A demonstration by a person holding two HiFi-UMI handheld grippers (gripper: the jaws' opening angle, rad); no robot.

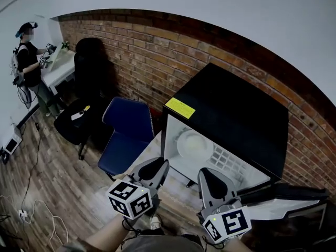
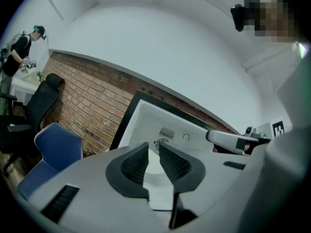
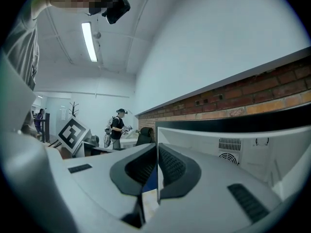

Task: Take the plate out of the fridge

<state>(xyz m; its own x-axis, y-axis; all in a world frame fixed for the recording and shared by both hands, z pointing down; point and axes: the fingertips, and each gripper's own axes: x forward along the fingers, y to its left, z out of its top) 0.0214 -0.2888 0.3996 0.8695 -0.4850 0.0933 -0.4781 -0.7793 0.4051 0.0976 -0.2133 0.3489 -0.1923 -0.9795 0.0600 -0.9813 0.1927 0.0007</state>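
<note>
You're in an office-style lab: brick wall (image 1: 157, 51) up top, office chairs (image 1: 126, 127) at left, a small fridge (image 1: 231, 109), another rig-wearing person (image 1: 29, 56) at a tabletop (image 1: 60, 67) upper left.

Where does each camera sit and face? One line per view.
Head view: head-mounted, facing steeply down at the open fridge with the plate; the left hand-held gripper and right hand-held gripper show.
Left gripper view: on the left hand-held gripper, facing into the fridge; its jaws, slightly apart, show.
Right gripper view: on the right hand-held gripper, facing the fridge's left edge; its jaws, together, show.
Shared: both gripper views show the fridge's rear vent.
</note>
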